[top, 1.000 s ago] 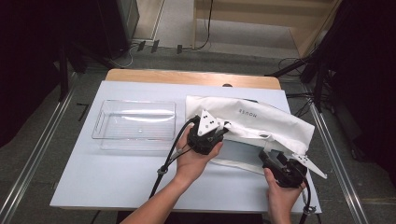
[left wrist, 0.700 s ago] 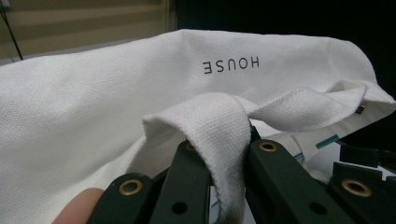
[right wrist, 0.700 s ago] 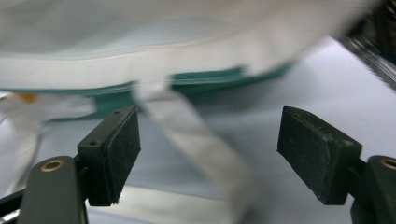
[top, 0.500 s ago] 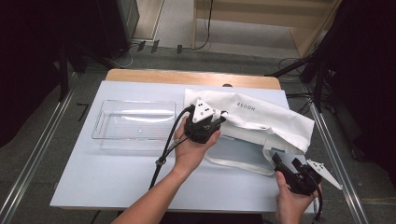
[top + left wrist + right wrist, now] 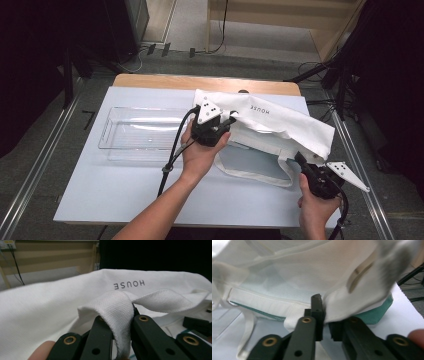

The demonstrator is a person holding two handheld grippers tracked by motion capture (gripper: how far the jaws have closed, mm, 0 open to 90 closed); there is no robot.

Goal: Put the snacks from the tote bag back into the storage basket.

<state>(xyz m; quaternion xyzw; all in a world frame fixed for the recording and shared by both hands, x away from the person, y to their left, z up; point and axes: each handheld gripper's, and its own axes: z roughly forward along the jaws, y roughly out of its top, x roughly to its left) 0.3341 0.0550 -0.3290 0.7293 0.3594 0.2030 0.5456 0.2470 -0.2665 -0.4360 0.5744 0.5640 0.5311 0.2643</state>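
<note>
White cloth tote bag (image 5: 280, 120) spread over the desk's (image 5: 125, 200) far right part — soft, light, floppy. Left gripper (image 5: 227, 121) pinching a handle strap (image 5: 120, 312); right gripper (image 5: 301, 161) clamped on the bag's hem near the right edge — best held at straps.

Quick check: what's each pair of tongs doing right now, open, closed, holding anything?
Left tongs: closed on the white strap of the tote bag.
Right tongs: closed on the bag's cloth edge.
</note>
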